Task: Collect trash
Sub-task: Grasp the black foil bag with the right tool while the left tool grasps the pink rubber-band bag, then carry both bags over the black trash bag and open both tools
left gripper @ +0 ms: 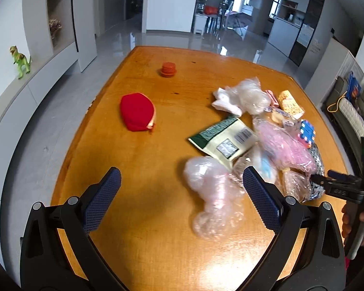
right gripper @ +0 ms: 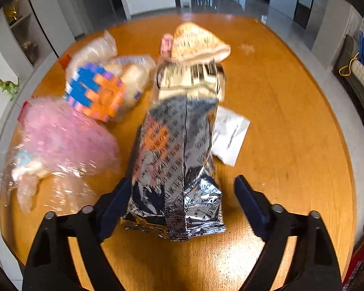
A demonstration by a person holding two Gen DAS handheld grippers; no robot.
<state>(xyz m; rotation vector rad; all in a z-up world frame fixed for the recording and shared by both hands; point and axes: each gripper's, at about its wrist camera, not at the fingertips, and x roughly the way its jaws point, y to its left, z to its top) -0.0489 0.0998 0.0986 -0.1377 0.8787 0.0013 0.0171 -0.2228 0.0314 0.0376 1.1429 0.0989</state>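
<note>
Your wooden table point(left gripper: 143, 230) fills both views, with the trash heaped on its right half as the left wrist camera sees it.

The biggest piece near you is the silver foil snack bag point(right gripper: 174, 165). It lies lengthwise between the spread fingers of your right gripper point(right gripper: 182, 189); the left finger sits just beside its edge, the right finger stands apart, so the tool is released and grasping nothing.

To the left of the foil bag lies a clear bag with pink filling point(right gripper: 65, 140), and a crumpled clear plastic wrap point(left gripper: 213, 194) lies between the fingers of your left gripper point(left gripper: 182, 186), close to the right finger. That gripper is also spread wide and holds nothing.

Far of that wrap rests a green-and-cream snack packet point(left gripper: 225, 138), face down with its barcode showing. Further still sits a bunched clear bag with white tissue point(left gripper: 240, 97).

Well apart on the left half lies a red zip pouch point(left gripper: 137, 111).

At the far end of the foil bag sits a yellow printed wrapper point(right gripper: 196, 43); a white paper slip point(right gripper: 230, 133) lies at the bag's right side.

A blue, orange and purple block toy point(right gripper: 97, 92) rests on the clear bags at left.

Smallest, a stack of orange caps point(left gripper: 168, 69) stands alone toward the far edge.
</note>
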